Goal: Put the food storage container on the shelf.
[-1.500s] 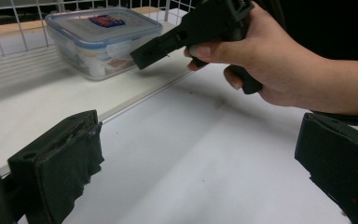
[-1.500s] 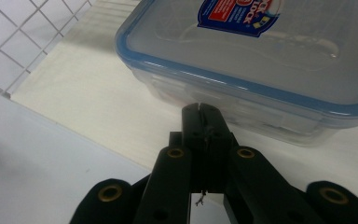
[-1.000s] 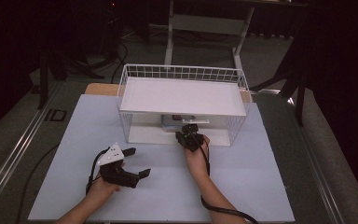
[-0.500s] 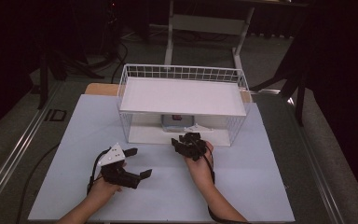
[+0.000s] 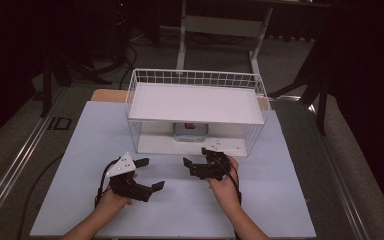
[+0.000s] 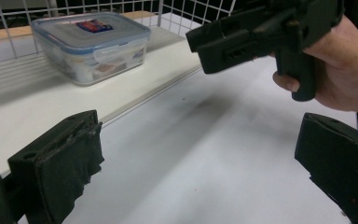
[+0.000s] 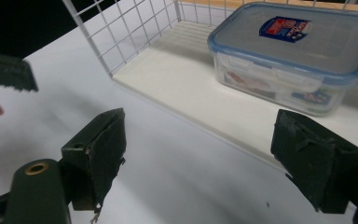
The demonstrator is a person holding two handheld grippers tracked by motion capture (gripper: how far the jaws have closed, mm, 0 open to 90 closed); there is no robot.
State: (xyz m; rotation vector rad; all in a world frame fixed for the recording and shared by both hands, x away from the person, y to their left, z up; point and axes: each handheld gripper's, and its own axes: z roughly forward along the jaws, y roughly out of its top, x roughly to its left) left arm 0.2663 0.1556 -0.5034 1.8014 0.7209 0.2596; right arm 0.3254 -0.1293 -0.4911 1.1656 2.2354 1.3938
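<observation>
Dim overhead light falls on the white table (image 5: pixel 280 200) while the room around it sinks into near-black — the high view is soft, grainy and low in contrast, with a faint bluish cast on the tabletop. The wire shelf (image 5: pixel 196 102) throws a shadow over its lower level, leaving the plastic container (image 5: pixel 190 132) there murky. In the left gripper view a broad, soft-edged shadow lies on the table below the right gripper (image 6: pixel 261 32), and the near jaw pads are blurred, too close to the lens. In the right gripper view the container lid (image 7: pixel 303 37) shows a dull sheen with no hard glare — straight mesh wires bow slightly toward the frame edges.
</observation>
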